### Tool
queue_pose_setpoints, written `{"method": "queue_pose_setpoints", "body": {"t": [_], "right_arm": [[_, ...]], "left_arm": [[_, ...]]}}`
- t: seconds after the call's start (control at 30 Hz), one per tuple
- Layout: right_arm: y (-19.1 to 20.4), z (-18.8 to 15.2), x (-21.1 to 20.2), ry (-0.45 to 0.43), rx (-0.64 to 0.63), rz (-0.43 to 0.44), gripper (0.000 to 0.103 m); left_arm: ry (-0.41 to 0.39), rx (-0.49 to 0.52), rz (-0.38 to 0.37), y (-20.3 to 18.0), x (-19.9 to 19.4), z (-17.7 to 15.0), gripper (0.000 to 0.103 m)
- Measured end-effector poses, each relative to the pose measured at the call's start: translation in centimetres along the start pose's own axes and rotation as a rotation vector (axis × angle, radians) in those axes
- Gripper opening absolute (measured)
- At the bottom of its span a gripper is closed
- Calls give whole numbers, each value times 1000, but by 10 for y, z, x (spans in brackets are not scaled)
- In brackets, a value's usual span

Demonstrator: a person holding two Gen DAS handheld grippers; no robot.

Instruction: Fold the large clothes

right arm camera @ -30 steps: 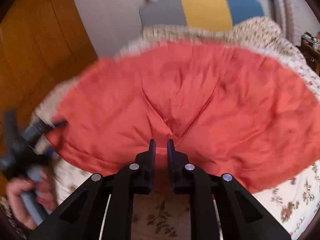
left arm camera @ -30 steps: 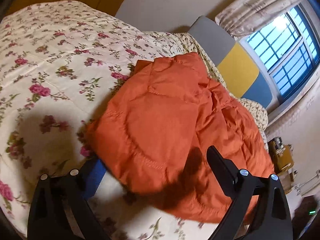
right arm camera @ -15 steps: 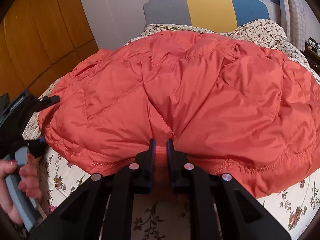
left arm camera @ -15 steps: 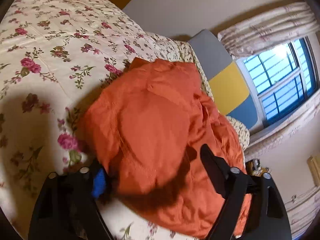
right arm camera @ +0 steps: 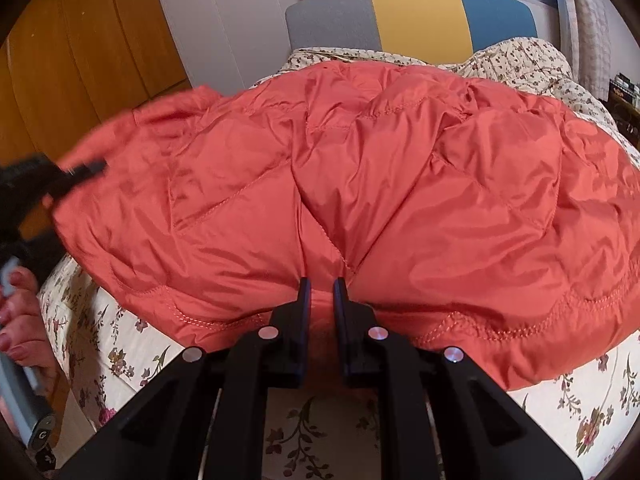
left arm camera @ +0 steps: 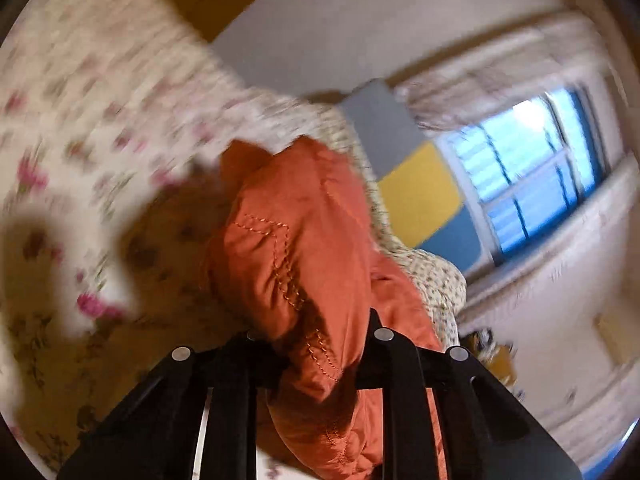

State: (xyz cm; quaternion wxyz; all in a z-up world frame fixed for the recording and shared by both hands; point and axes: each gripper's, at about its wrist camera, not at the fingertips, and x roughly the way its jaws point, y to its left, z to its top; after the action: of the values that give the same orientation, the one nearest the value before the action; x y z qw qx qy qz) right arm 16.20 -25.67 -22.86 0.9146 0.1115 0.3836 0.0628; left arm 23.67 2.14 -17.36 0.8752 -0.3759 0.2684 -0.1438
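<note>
A puffy orange quilted jacket (right arm camera: 400, 184) lies spread across the floral bed quilt (right arm camera: 580, 420). My right gripper (right arm camera: 320, 292) is shut on the near hem at its middle, with orange cloth pinched between the narrow jaws. In the left wrist view my left gripper (left arm camera: 316, 332) has its jaws closing on a bunched corner of the jacket (left arm camera: 296, 240), which rises off the quilt (left arm camera: 80, 120) between the fingers. The right wrist view shows that left gripper (right arm camera: 80, 170) at the jacket's left edge, held by a hand (right arm camera: 20, 320).
A grey, yellow and blue headboard (right arm camera: 416, 16) stands behind the jacket under a curtained window (left arm camera: 532, 168). Wooden wardrobe doors (right arm camera: 80, 60) rise on the left. Crumpled floral bedding (right arm camera: 520, 60) lies at the back right, beside a cluttered stand (right arm camera: 624, 96).
The left gripper's jaws went from wide open around the jacket's corner to closed on it, and it lifted that corner up. The right gripper kept its hold and place.
</note>
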Motion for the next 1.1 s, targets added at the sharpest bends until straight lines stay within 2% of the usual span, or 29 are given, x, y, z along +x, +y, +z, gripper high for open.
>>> {"method": "queue_pose_setpoints", "body": {"t": [0.13,0.27,0.3,0.33,0.4,0.47,0.57,0.63,0.7,0.8,0.9,1.0,1.1], "right_arm": [[-7,2,-1,4,34,16,11],[-14,7,-3,18,56,41,12],[-17,9,-7,27,70,59,13],[-21,10,-12,31,88,80,21],[-28,10,-25,9,119,107,33],[-32,8,-49,-43,107,71,36],[-43,3,-77,-94,65,-71,36],[-61,-2,-93,-121,103,-183,36],[-84,-8,-103,-139,170,-247,37],[-114,-14,-99,-99,245,-223,37],[-122,-17,-99,-98,256,-180,38],[-123,-20,-107,-122,279,-151,40],[-133,-26,-122,-157,324,-180,40]], "left_arm": [[-19,218,-98,-61,-12,-5,18],[-25,410,-151,-108,-19,-21,18],[-28,443,-157,-115,-20,-24,18],[-30,479,-164,-124,-20,-28,18],[-33,524,-163,-136,-20,-33,18],[-31,546,-160,-142,-19,-36,18],[-28,563,-159,-146,-19,-43,18],[-34,593,-155,-153,-19,-48,18],[-33,622,-157,-159,-17,-52,18],[-30,661,-173,-169,-13,-61,18],[-21,717,-185,-183,-8,-75,18],[-3,791,-186,-198,-1,-93,18],[15,843,-195,-209,6,-109,18]]}}
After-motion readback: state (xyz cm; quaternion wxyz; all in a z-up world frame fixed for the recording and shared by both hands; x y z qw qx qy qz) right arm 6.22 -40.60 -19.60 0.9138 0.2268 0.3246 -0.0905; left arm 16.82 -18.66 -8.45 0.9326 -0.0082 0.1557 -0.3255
